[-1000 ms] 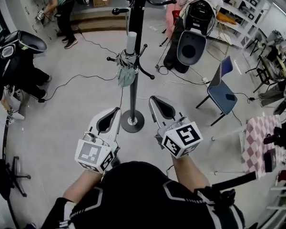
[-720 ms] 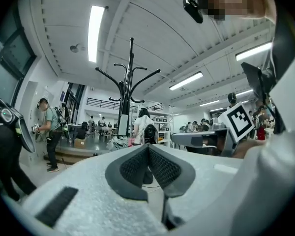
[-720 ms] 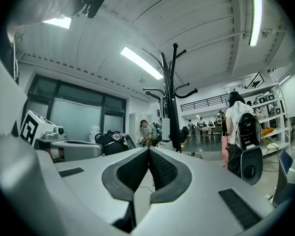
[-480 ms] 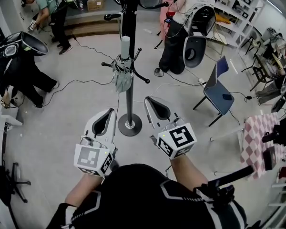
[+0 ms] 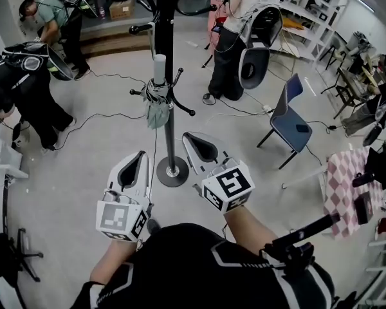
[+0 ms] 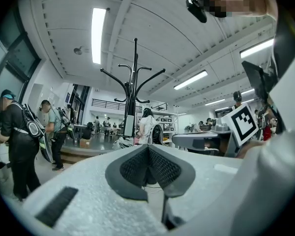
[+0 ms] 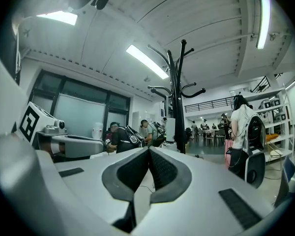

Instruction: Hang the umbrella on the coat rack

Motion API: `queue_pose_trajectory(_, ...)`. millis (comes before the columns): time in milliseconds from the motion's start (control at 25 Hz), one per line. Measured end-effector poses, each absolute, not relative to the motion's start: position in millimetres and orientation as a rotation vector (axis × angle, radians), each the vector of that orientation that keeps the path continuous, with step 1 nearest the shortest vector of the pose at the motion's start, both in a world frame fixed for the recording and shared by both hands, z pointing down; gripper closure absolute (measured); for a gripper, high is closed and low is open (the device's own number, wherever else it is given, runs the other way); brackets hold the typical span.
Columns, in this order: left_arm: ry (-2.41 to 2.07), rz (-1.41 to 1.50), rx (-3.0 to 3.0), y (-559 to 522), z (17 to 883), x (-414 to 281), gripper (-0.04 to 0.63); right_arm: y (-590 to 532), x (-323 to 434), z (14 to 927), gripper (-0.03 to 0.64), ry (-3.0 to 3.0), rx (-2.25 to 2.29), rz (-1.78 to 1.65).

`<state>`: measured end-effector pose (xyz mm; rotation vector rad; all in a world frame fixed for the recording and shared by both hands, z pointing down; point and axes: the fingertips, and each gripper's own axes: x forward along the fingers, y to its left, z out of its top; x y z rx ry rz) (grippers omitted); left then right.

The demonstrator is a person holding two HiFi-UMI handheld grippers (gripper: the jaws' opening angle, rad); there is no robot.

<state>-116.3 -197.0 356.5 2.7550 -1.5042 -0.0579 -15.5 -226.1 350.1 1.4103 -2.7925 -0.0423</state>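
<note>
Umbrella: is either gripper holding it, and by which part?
Nothing is held. The left gripper and right gripper are both shut and empty; the umbrella hangs on the coat rack, apart from both.

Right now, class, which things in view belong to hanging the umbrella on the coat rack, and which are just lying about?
Belong to the job: umbrella, hanging by the lower hooks; coat rack; left gripper and right gripper, jaws shut, empty.
Just lying about: blue chair; checked cloth; floor cable.
</note>
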Motion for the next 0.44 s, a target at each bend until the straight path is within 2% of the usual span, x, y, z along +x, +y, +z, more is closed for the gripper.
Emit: queue_pose_trajectory(440, -1.508, -0.042, 2.766, -199.8, 347.8, -119.7, 0.584, -229.7, -24.2, 348.6, 0.609, -2.796, 1.373, -0.059)
